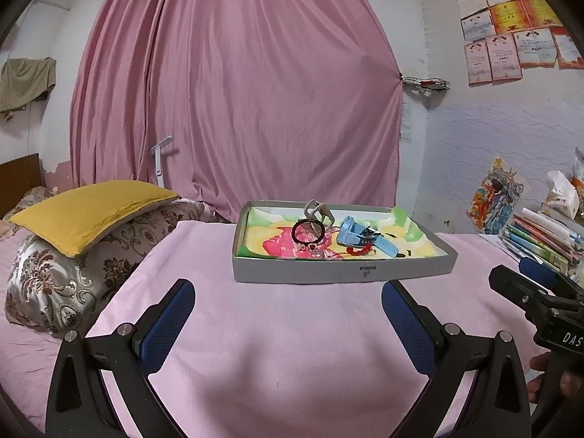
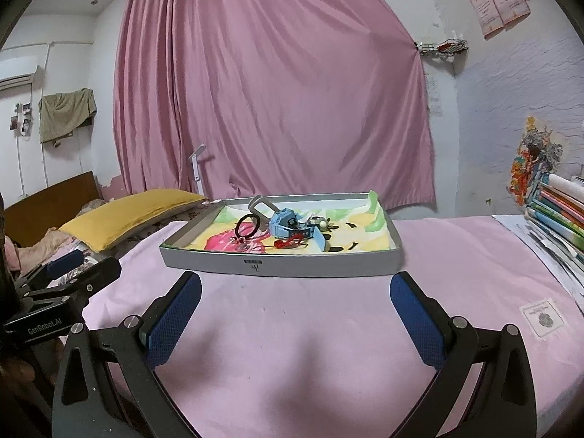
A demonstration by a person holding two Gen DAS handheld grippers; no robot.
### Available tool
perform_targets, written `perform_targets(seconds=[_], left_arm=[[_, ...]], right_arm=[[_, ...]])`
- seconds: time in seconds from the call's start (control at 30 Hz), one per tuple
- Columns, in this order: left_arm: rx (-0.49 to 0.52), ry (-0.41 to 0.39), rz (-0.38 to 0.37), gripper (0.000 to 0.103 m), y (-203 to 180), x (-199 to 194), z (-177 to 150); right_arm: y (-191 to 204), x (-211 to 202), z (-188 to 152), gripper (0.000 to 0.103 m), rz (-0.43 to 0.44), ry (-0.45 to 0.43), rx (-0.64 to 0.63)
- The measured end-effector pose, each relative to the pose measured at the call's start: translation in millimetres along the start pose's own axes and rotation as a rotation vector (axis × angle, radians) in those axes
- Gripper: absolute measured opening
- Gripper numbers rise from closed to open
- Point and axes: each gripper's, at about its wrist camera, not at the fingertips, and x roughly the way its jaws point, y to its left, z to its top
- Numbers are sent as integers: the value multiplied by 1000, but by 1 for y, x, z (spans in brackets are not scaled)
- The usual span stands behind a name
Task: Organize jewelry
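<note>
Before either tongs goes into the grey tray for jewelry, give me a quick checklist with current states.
1. Left tongs open, empty: ok.
2. Right tongs open, empty: ok.
3. Grey tray flat on the pink sheet, ahead of both: ok.
4. Black ring bracelet free to grasp: ok.
5. Blue watch separate from the red string piece: not ok, they overlap.
6. Target spot for sorted pieces: cannot tell.

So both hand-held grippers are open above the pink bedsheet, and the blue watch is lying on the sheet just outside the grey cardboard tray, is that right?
Not quite. The blue watch with its plastic strap lies inside the shallow grey cardboard tray, beside the black ring-shaped bracelet, as the right wrist view shows. The rest holds: the left hand-held gripper and right hand-held gripper are both open above the pink bedsheet.
</note>
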Motion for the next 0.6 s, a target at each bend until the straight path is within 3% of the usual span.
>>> perform_targets(seconds=[0.6], left_arm=[[-4,-2,5,103,2,-4,-14]], right_arm=[[0,-2,-9,102,-10,9,-8]])
